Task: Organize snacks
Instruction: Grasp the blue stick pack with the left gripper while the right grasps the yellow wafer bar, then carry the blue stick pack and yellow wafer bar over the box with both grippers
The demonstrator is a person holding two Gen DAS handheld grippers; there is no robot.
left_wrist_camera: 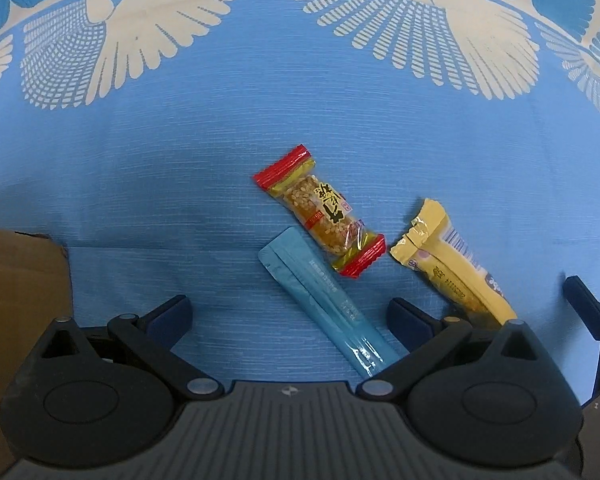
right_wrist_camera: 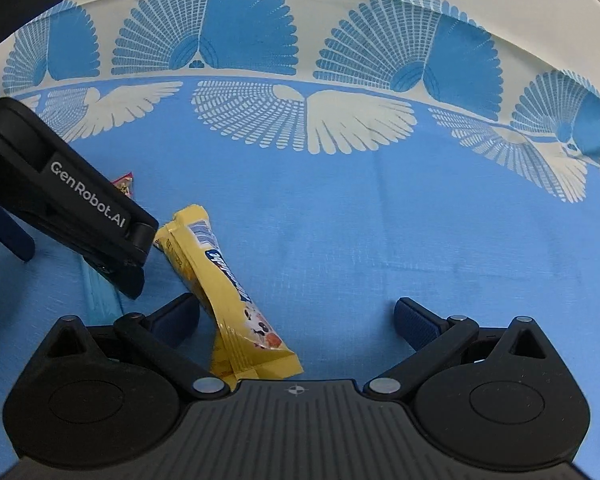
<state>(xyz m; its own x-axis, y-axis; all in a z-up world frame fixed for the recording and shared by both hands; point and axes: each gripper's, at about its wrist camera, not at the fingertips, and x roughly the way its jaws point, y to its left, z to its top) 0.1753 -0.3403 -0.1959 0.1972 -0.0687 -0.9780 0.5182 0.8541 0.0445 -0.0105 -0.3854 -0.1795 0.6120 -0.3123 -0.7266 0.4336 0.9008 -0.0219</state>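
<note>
Red-ended sesame bar [left_wrist_camera: 320, 212], blue sachet [left_wrist_camera: 324, 308] and yellow bar [left_wrist_camera: 452, 264] lie flat, close together.

Surface: blue tablecloth [left_wrist_camera: 180, 168] with white feather-fan print along the far edge.
Left gripper [left_wrist_camera: 290, 316]: jaws spread wide, nothing between the pads, low over the cloth.
Light blue stick sachet [left_wrist_camera: 324, 308]: lying diagonally, near end between the jaws.
Sesame bar in red-ended clear wrapper [left_wrist_camera: 320, 216]: just beyond the sachet, its near end overlapping it.
Yellow snack bar [left_wrist_camera: 452, 264]: right of both, barcode up.
Cardboard box [left_wrist_camera: 20, 280]: left edge, partly visible.
Right gripper: one blue finger [left_wrist_camera: 584, 304] at far right.
</note>
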